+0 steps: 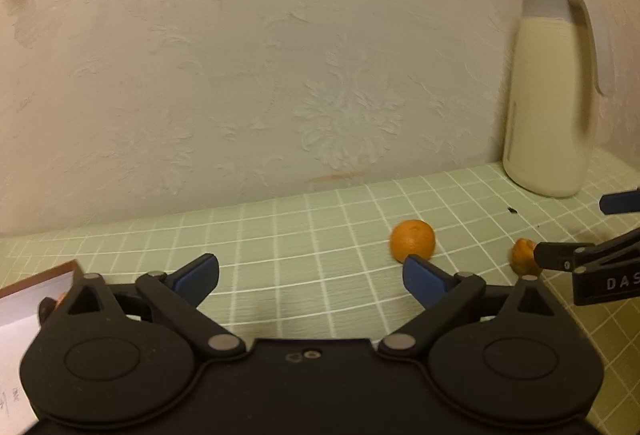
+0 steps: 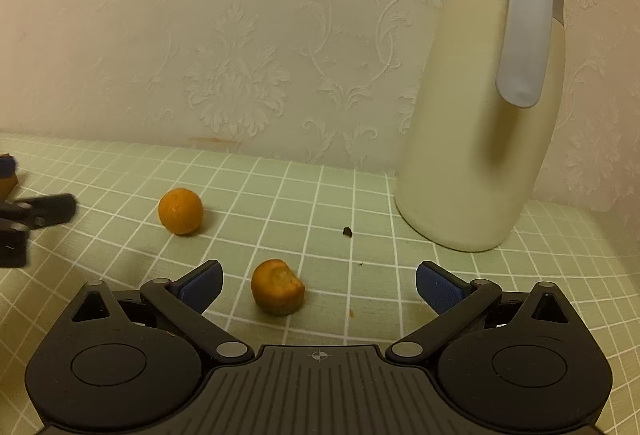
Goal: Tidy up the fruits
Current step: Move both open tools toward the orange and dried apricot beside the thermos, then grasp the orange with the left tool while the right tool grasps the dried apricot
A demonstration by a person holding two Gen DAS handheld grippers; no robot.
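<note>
Left wrist view, entries: my left gripper (image 1: 310, 275), jaws spread wide with nothing between them, low in the frame over the green checked tablecloth (image 1: 280, 235). Whole orange (image 1: 412, 239) right of centre, just beyond my right-hand blue pad. Damaged orange (image 1: 523, 255) further right, partly hidden behind my right gripper (image 1: 580, 231), which enters from the right edge. Cream jug (image 1: 548, 95) upper right, standing at the wall. Box corner (image 1: 36, 291) lower left.

Right wrist view: right gripper (image 2: 319, 285) spread — damaged orange (image 2: 277, 287) lies between its fingers, untouched; whole orange (image 2: 180, 211) left of centre; jug (image 2: 480, 107) at right.
</note>
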